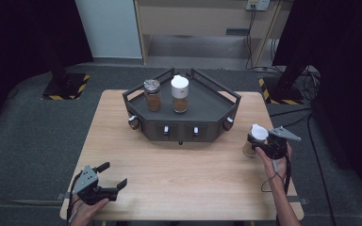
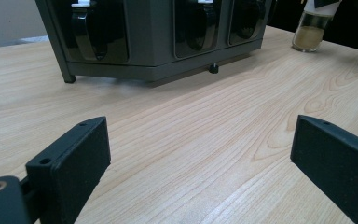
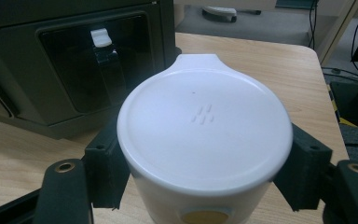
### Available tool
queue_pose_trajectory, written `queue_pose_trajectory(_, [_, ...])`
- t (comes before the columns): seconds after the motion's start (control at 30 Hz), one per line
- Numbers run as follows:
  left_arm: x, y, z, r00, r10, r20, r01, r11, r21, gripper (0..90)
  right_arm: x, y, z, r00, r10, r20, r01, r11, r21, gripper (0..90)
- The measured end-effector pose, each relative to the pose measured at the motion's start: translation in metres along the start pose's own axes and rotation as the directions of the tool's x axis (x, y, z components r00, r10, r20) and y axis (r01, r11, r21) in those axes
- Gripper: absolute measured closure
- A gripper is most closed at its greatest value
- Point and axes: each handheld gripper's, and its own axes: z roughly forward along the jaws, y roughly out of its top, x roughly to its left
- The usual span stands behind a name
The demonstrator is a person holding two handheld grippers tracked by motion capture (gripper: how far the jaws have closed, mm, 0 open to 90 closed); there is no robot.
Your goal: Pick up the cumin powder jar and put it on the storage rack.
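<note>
From the right gripper view, right claw (image 3: 205, 172) clamps white-lidded jar (image 3: 204, 140); left claw (image 2: 200, 163) gapes.

Even overhead light brightens the tabletop (image 1: 188, 174); the room's edges fall dark, close views soft and slightly blurred.

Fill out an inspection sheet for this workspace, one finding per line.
Surface: wooden table, bare in front of the rack.
Job's things: white-lidded jar standing on the table right of the dark rack; two more jars, silver-lidded and white-lidded, upright on the rack's top.
Clutter: nothing seen.
Grippers: right gripper shut on the white-lidded jar, pads against its sides under the lid; left gripper open over bare wood, holding nothing.
Cables: one trails from the right gripper along the forearm; more on the floor at back right.
Surroundings: grey floor, hazard-striped stand bases, dark curtains.
</note>
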Motion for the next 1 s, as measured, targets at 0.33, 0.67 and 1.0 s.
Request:
queue_pose_trajectory(0.33, [0.000,0.000,0.000,1.0000,0.001,0.000,-0.001,1.0000,0.002,3.5,0.002,0.015,-0.011,0.9998,-0.009,-0.019,0.009,1.000,-0.001,30.3])
queue_pose_trajectory(0.67, [0.000,0.000,0.000,1.0000,0.000,0.002,0.000,1.0000,0.003,3.5,0.007,0.064,-0.029,0.9959,-0.054,-0.073,0.056,0.998,0.022,30.3])
queue_pose_trajectory(1.0, [0.000,0.000,0.001,1.0000,0.002,0.004,-0.002,1.0000,0.004,3.5,0.016,0.113,-0.040,0.9877,-0.086,-0.131,0.090,0.996,0.028,30.3])
